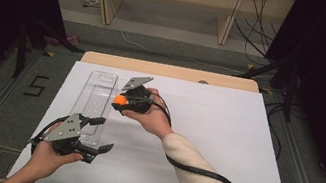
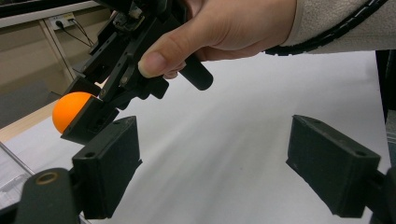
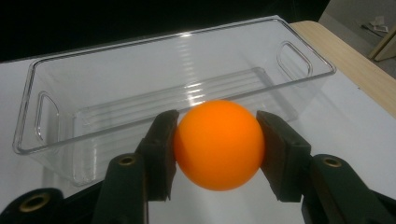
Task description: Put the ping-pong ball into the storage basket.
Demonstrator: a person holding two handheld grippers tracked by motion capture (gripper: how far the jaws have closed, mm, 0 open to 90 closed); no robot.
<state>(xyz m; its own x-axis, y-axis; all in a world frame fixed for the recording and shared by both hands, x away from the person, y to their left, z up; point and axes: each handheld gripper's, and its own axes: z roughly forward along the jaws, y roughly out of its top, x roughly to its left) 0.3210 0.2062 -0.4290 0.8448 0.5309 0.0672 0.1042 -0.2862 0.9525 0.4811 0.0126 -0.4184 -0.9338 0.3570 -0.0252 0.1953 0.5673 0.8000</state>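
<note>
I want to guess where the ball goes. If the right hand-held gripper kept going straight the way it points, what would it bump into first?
Probably the near long wall of the clear bin. The right hand-held gripper points at it, holding the orange ball. How far off the wall is is unclear.

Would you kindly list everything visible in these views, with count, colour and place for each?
ball: one, orange, pinched between the jaws of the right gripper, beside the bin's long wall.
bin: one, clear plastic, long, with cut-out handles at both ends, nothing in it, on the left part of the sheet.
sheet: one, white, covering most of the table.
table: one, light wood, its far edge showing beyond the sheet.
shelf unit: one, light wood, on the floor behind the table.
right gripper: one, black, shut on the ball, held above the sheet next to the bin.
left gripper: one, black, jaws open with nothing between them, near the bin's near end.
</note>
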